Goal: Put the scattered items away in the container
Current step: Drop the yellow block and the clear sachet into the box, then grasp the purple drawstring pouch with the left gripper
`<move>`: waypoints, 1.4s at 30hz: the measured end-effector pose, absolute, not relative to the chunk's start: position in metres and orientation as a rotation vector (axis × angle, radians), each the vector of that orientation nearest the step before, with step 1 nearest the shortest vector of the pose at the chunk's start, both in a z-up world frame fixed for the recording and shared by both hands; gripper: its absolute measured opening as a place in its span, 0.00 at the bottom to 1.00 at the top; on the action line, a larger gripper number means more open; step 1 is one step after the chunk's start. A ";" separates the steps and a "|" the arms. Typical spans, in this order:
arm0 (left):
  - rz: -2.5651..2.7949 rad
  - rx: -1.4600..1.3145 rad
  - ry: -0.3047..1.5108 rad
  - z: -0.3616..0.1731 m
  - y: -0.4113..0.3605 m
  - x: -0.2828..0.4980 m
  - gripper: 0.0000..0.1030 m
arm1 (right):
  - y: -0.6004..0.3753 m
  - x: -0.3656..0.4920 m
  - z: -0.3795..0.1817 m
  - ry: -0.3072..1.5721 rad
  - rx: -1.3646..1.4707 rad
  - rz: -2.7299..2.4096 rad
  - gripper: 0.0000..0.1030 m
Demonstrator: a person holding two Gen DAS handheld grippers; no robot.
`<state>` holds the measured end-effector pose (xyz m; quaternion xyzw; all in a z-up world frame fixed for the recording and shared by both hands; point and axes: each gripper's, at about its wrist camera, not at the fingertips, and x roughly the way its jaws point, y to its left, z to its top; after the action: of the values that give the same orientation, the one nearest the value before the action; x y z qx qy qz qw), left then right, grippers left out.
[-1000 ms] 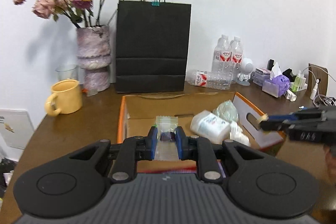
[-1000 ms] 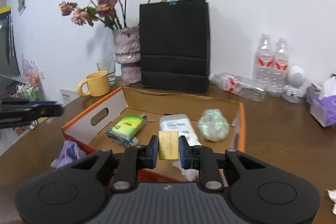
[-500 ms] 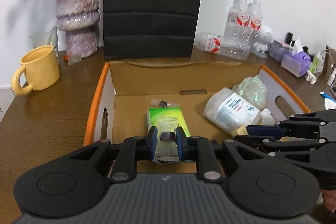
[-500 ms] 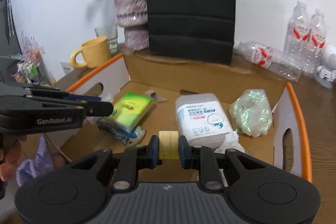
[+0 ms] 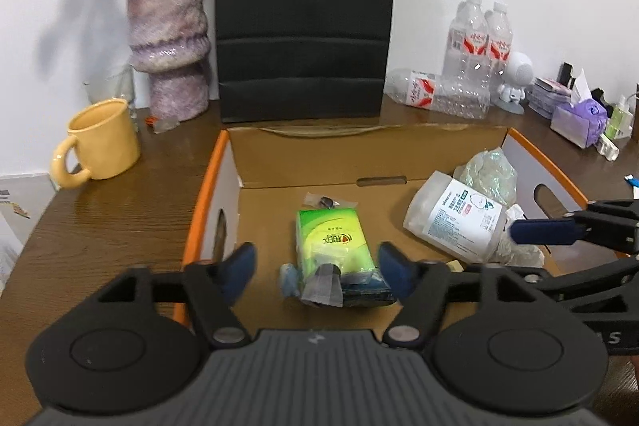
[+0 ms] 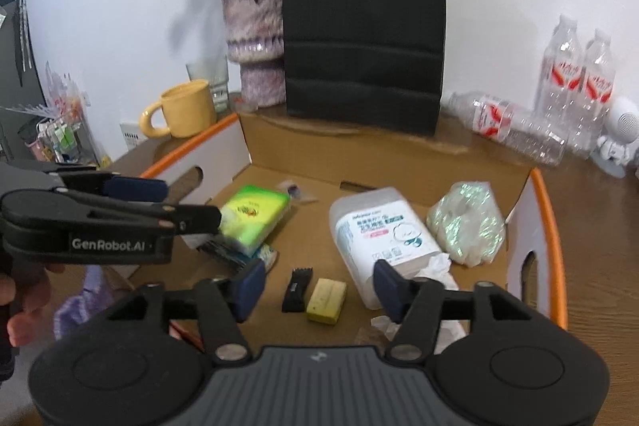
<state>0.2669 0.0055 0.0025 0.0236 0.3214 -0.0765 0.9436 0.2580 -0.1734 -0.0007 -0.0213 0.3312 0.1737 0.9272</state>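
The open cardboard box with orange rims lies in front of both grippers. My left gripper is open above the box's near end; a clear candy packet lies blurred between its fingers, on the green tissue pack. My right gripper is open over the box floor; a yellow block and a dark wrapped candy lie below it. The left gripper also shows in the right wrist view. The white wipes pack and a shiny crumpled bag lie in the box.
A black paper bag stands behind the box. A yellow mug and a vase of dried roses stand at the left. Water bottles and small desk items are at the right. A purple wrapper lies outside the box.
Both grippers have opened. The candy packet has dropped from the left one onto the tissue pack, and the yellow block from the right one onto the box floor.
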 end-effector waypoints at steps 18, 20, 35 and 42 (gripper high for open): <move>-0.104 0.010 0.540 0.041 0.014 0.178 1.00 | -0.210 0.172 0.042 0.572 -0.008 0.294 0.86; -0.107 -0.003 0.534 0.043 0.015 0.167 1.00 | -0.213 0.163 0.044 0.567 -0.012 0.286 0.90; -0.102 -0.063 0.522 0.032 0.022 0.100 1.00 | -0.234 0.106 0.033 0.579 -0.013 0.232 0.93; -0.066 -0.075 0.547 0.012 0.022 0.079 1.00 | -0.252 0.089 0.010 0.603 0.012 0.189 0.93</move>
<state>0.0794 0.0221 0.0123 -0.0370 0.2701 -0.0328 0.9616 0.0894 -0.2522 0.0105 0.0061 0.2963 0.0930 0.9505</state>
